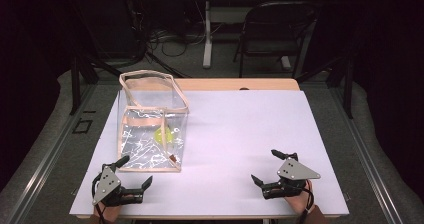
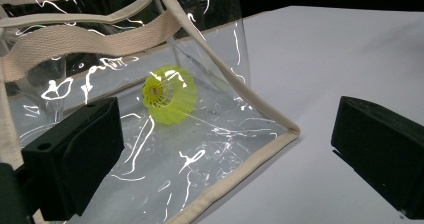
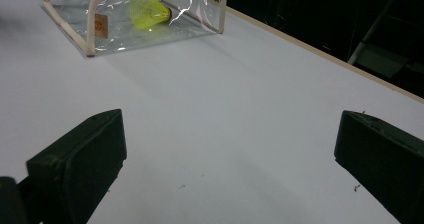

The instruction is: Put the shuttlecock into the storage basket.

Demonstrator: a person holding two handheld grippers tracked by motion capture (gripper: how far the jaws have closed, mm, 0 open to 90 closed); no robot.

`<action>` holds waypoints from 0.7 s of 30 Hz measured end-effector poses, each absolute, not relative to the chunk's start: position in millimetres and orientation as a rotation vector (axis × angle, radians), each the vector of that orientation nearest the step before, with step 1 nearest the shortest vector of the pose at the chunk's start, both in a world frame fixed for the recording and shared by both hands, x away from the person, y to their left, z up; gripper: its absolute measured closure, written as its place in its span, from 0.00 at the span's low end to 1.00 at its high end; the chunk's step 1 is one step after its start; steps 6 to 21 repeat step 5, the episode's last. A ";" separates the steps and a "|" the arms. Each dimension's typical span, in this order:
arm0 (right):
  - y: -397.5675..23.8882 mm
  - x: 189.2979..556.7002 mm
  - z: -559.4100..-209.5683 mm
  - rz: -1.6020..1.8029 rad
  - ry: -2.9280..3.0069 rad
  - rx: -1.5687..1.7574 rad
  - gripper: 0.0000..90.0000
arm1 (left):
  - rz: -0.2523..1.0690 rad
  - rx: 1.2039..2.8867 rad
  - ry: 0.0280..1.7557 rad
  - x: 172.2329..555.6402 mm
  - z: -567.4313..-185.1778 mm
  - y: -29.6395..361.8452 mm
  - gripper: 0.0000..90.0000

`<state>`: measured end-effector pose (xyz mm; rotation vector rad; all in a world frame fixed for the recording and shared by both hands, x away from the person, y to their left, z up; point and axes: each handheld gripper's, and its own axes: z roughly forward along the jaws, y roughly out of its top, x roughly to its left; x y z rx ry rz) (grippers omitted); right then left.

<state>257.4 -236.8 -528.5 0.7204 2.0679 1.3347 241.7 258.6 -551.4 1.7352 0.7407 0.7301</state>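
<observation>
White sheeting covers the counter (image 1: 240,134), a dark room behind. Standing upright at its left, the clear tote bag (image 1: 150,129) holds one yellow shuttlecock (image 2: 169,94) on its floor. Both the left tongs (image 1: 135,176) and right tongs (image 1: 272,166) rest gaping and empty; the left sits just beside the bag's near corner, probably ready to steady it.

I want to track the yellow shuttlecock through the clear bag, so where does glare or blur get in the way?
High view: white glare streaks on the clear bag partly mask the shuttlecock. Left gripper view: streaks cross the plastic, but the shuttlecock stays sharp. Right gripper view: it looks soft and far off, and the surroundings beyond the table are dark.
</observation>
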 end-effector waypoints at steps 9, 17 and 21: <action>-239.8 256.1 -530.0 1.348 2.059 0.738 0.00 | 0.728 1.736 0.736 242.8 -551.4 257.9 0.00; -239.8 256.1 -530.0 1.348 2.059 0.738 0.00 | 0.728 1.736 0.736 242.8 -551.4 257.9 0.00; -239.8 256.1 -530.0 1.348 2.059 0.738 0.00 | 0.728 1.736 0.736 242.8 -551.4 257.9 0.00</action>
